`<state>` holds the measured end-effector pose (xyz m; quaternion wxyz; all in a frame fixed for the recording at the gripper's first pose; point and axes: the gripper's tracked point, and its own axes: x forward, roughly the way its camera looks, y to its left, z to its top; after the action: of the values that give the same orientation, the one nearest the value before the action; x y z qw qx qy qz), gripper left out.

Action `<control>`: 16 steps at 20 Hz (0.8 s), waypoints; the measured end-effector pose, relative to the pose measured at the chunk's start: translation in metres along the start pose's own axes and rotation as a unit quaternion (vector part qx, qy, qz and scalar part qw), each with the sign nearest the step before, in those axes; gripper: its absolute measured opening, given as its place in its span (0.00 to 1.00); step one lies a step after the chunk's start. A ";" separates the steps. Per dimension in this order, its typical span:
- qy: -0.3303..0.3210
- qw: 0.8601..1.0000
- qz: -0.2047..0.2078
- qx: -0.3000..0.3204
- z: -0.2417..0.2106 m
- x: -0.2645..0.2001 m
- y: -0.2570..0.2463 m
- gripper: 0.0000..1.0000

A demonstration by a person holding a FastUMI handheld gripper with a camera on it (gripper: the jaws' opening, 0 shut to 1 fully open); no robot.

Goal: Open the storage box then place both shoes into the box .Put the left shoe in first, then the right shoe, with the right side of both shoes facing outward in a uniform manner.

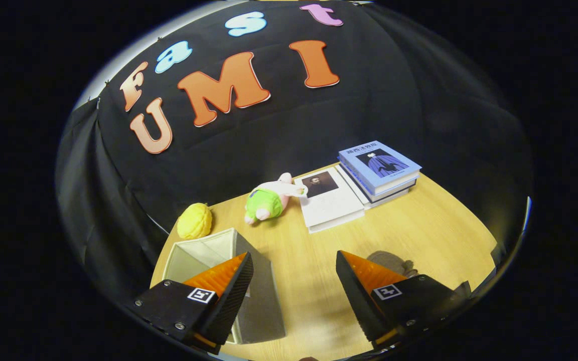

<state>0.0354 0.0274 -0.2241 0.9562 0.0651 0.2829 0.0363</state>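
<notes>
A grey fabric storage box stands on the wooden table, its top open and its pale inside showing. It sits beneath and just ahead of my left finger. My gripper hovers above the table, open wide, with nothing between its fingers. The right finger is over bare wood. A small dark shape lies on the table just beyond the right finger; I cannot tell what it is.
Beyond the box lie a yellow knobbly ball and a green and pink plush toy. Further right are a white book and a stack of books topped by a blue one. Black cloth walls the table's far side.
</notes>
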 end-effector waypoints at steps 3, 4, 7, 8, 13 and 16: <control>-0.003 0.999 -0.031 0.006 0.001 0.003 -0.038 0.99; -0.004 0.999 -0.039 0.012 0.000 0.001 -0.048 0.99; -0.003 0.997 -0.069 0.028 -0.006 -0.004 -0.083 0.99; -0.001 0.996 -0.079 0.031 -0.010 -0.004 -0.093 0.99; 0.015 0.991 -0.122 0.047 -0.038 -0.005 -0.139 0.99; 0.036 0.987 -0.148 0.043 -0.062 -0.005 -0.168 0.99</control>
<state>0.0023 -0.1329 -0.2973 0.9367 0.0620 0.3247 -0.1158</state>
